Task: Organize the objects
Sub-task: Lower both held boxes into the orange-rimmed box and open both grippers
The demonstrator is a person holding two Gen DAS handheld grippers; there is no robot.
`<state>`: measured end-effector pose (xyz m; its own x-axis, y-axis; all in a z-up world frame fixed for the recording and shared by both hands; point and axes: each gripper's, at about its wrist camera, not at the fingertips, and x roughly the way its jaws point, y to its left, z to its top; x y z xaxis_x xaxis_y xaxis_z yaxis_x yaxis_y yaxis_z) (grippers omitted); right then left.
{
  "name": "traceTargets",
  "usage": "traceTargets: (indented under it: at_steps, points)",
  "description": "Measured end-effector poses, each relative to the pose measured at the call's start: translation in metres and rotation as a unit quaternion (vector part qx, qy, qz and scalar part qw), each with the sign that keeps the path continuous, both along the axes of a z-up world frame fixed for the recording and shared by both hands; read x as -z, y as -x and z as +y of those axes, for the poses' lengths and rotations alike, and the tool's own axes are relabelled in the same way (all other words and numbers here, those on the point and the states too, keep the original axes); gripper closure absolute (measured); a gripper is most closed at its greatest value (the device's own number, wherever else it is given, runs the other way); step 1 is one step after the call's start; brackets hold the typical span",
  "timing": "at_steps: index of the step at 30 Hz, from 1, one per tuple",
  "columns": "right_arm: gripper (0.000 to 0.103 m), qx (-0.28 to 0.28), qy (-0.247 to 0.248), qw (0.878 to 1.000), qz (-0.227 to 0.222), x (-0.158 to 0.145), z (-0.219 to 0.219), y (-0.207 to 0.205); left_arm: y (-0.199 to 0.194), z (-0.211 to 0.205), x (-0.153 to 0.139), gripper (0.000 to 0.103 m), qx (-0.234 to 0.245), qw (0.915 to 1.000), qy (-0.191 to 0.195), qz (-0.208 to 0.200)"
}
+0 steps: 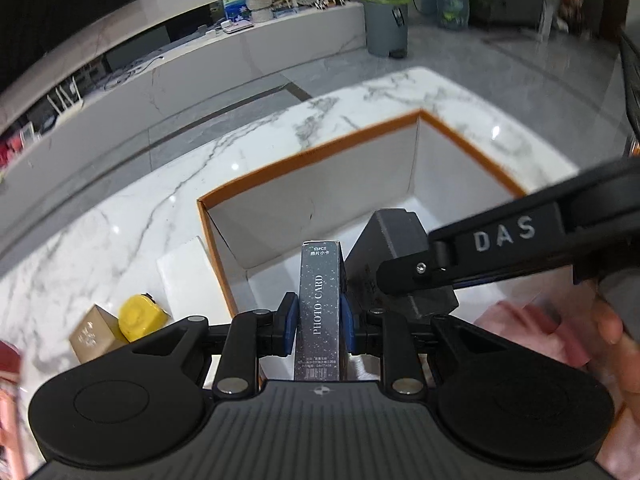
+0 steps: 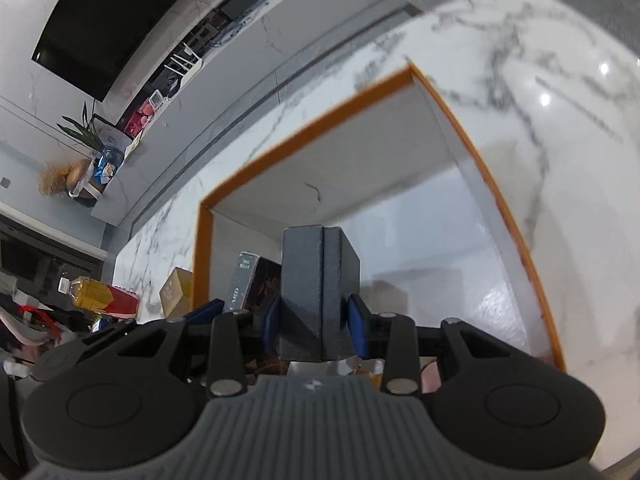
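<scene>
1. The left hand-held gripper (image 1: 319, 320) clamps a slim dark box marked PHOTO CARD (image 1: 319, 312) between its blue pads, upright on its narrow edge, above the near-left part of the orange-rimmed box (image 1: 304, 156).
2. The right hand-held gripper (image 2: 316, 320) grips a dark grey box (image 2: 316, 288) (a seam runs down its face) over the same open box, whose white floor looks bare.
3. In the left wrist view the grey box (image 1: 394, 240) sits just right of the card box, and the right gripper's black arm crosses in front with a hand (image 1: 612, 320) behind it.
4. On the marble surface (image 1: 120, 220) left of the orange-rimmed box lie a white flat piece (image 1: 184, 276), a yellow object (image 1: 140, 318) and a tan carton (image 1: 90, 334).
</scene>
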<state>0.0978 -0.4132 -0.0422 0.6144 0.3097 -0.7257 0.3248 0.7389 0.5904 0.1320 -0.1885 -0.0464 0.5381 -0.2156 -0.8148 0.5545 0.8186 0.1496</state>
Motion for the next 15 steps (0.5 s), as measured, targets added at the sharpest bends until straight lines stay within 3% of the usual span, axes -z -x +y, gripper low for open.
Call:
traceTargets:
  at_steps: [5, 11, 15]
  points:
    - [0.065, -0.006, -0.015, 1.0, 0.014, 0.017, 0.001, -0.005, 0.004, -0.018, 0.014, 0.076, 0.013, 0.9982, -0.058, -0.005]
    - [0.065, -0.019, -0.022, 0.999, 0.02, 0.027, 0.009, -0.01, -0.001, -0.014, 0.023, 0.076, 0.005, 0.9979, -0.062, 0.019]
    - [0.065, -0.031, -0.008, 0.999, 0.022, 0.029, 0.015, -0.016, -0.005, 0.0, 0.018, 0.075, -0.007, 0.9982, -0.036, 0.047]
